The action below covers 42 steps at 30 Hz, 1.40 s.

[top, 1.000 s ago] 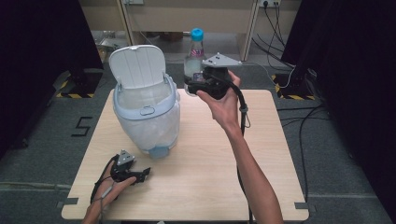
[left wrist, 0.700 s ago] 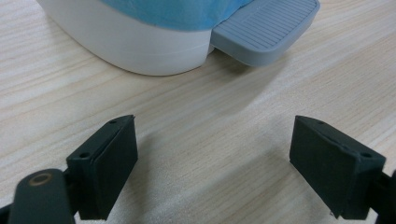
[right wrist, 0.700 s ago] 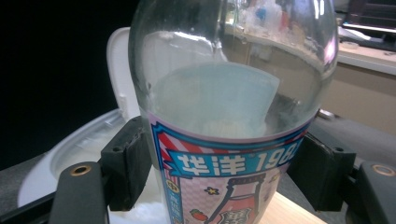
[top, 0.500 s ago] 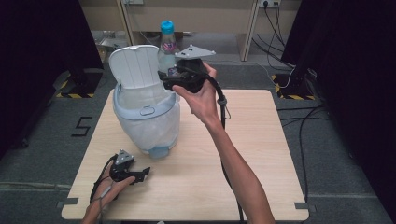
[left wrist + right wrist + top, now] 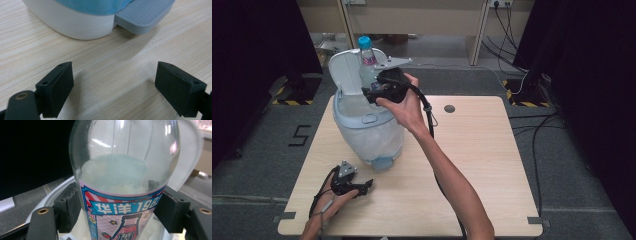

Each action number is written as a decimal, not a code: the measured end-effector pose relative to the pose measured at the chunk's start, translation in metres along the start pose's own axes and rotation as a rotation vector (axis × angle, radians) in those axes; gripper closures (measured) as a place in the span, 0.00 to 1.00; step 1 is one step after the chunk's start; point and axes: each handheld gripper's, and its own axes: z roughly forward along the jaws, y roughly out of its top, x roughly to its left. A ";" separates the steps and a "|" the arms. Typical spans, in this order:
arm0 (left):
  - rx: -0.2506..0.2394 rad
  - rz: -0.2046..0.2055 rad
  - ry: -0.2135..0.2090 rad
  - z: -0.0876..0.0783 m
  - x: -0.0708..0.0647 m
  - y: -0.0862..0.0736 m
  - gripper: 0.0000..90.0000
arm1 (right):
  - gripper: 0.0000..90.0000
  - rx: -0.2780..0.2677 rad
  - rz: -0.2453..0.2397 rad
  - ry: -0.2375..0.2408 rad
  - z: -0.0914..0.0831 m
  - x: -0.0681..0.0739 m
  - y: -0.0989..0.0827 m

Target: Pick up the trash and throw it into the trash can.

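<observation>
We've got the right gripper [image 5: 371, 92] clamped on the bottle [image 5: 367, 62], upper left of frame, probably right over the open bin [image 5: 369, 132]. Keep it upright, centre it, lower before letting go. Left gripper [image 5: 364, 186] sits empty, jaws spread, lower left.

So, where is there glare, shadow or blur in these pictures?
Right gripper view: bright streaks of glare on the clear bottle, label sharp, background soft. Left gripper view: jaws cast soft shadows on the table; the bin's pedal is slightly blurred. High view: dark edges, evenly lit table.
</observation>
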 end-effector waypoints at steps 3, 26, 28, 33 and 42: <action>0.000 -0.001 0.000 0.000 0.000 0.000 0.16 | 0.32 0.021 0.002 0.009 0.008 0.000 -0.004; -0.001 -0.007 0.005 0.000 0.000 0.000 0.15 | 0.46 -0.073 0.012 0.029 -0.024 -0.024 -0.011; -0.001 -0.007 0.005 0.000 0.000 0.000 0.16 | 0.48 -0.076 0.015 0.026 -0.025 -0.027 -0.013; -0.001 -0.008 0.004 0.000 0.000 0.000 0.16 | 0.64 -0.087 -0.004 -0.013 -0.032 -0.038 -0.016; 0.000 -0.010 0.005 0.000 0.000 0.000 0.15 | 0.83 -0.100 -0.004 -0.074 -0.035 -0.058 -0.017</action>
